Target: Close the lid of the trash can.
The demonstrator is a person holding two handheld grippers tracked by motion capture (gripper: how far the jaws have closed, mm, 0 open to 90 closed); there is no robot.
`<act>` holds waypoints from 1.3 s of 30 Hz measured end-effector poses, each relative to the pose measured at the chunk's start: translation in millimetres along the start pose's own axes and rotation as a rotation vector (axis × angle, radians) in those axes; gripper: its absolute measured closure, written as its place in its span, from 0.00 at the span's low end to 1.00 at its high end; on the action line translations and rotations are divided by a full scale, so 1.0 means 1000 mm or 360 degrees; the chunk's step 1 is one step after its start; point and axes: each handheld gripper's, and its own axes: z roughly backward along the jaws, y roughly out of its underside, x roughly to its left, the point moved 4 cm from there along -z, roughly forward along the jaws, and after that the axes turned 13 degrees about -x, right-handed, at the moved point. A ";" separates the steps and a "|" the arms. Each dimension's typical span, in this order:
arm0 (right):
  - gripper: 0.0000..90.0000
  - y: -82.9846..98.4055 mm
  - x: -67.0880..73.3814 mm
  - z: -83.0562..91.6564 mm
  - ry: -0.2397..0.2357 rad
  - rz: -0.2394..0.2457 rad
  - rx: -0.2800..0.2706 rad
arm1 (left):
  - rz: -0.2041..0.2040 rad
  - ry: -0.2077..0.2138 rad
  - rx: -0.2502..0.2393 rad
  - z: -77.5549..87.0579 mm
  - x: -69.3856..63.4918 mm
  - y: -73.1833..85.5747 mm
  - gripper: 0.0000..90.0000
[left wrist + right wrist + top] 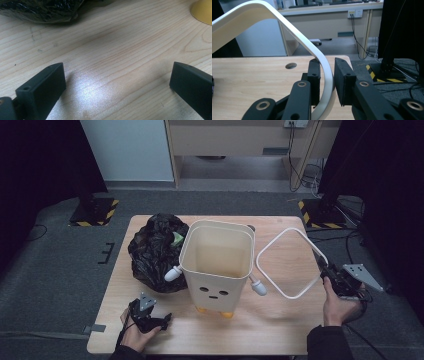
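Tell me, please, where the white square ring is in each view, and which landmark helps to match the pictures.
High view: the white ring is right of the bin, its right corner in the right gripper.
Left gripper view: not in this picture.
Right gripper view: it arches from upper left down between the jaws.
Shared landmark: the wooden table.

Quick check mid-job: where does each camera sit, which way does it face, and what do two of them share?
High view: above the near table edge, looking forward and down on the bin, bag and both hands.
Left gripper view: on the left hand-held gripper, facing the table, jaws wide apart.
Right gripper view: on the right hand-held gripper, facing the far wall, jaws around the white ring.
Shared: high and right views show the ring.
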 end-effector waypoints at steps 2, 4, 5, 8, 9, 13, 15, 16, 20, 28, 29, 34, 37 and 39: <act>0.84 -0.003 0.002 -0.001 -0.0003 0.0009 -0.0020 | 0.0000 0.0000 0.0000 0.000 0.000 0.000 0.00; 0.84 -0.006 0.003 -0.001 -0.0002 0.0021 -0.0040 | -0.0001 0.0001 0.0000 0.000 0.000 0.000 0.00; 0.84 -0.008 0.004 -0.001 -0.0006 0.0028 -0.0048 | -0.0001 0.0001 0.0000 0.000 0.000 0.000 0.00; 0.84 -0.013 0.006 -0.001 -0.0013 0.0018 -0.0083 | -0.0002 0.0002 0.0001 0.000 0.000 0.000 0.00; 0.84 -0.015 0.007 -0.001 -0.0014 0.0020 -0.0092 | -0.0002 0.0002 0.0000 0.000 0.000 0.000 0.00; 0.84 -0.023 0.009 0.000 -0.0021 0.0012 -0.0137 | -0.0003 0.0002 0.0001 0.000 0.000 0.000 0.00; 0.84 -0.028 0.011 0.001 -0.0024 0.0010 -0.0163 | -0.0003 0.0002 0.0001 0.000 0.000 0.000 0.00; 0.85 -0.030 0.012 0.002 -0.0027 0.0006 -0.0172 | -0.0003 0.0003 0.0001 0.000 0.000 0.000 0.00; 0.85 -0.036 0.014 0.002 -0.0030 0.0005 -0.0206 | -0.0004 0.0003 0.0001 0.000 0.000 0.000 0.00; 0.85 -0.046 0.021 0.001 -0.0043 0.0015 -0.0266 | -0.0006 0.0005 0.0002 0.000 0.000 0.000 0.00; 0.85 -0.047 0.022 0.001 -0.0043 0.0021 -0.0272 | -0.0006 0.0005 0.0002 0.000 0.000 0.000 0.00; 0.85 -0.051 0.027 -0.001 -0.0045 0.0033 -0.0291 | -0.0006 0.0005 0.0002 0.000 0.000 0.000 0.00; 0.86 -0.055 0.029 -0.002 -0.0044 0.0039 -0.0307 | -0.0006 0.0005 0.0002 0.000 0.000 0.000 0.00; 0.86 -0.058 0.030 -0.003 -0.0039 0.0054 -0.0322 | -0.0006 0.0005 0.0002 0.000 0.000 0.000 0.00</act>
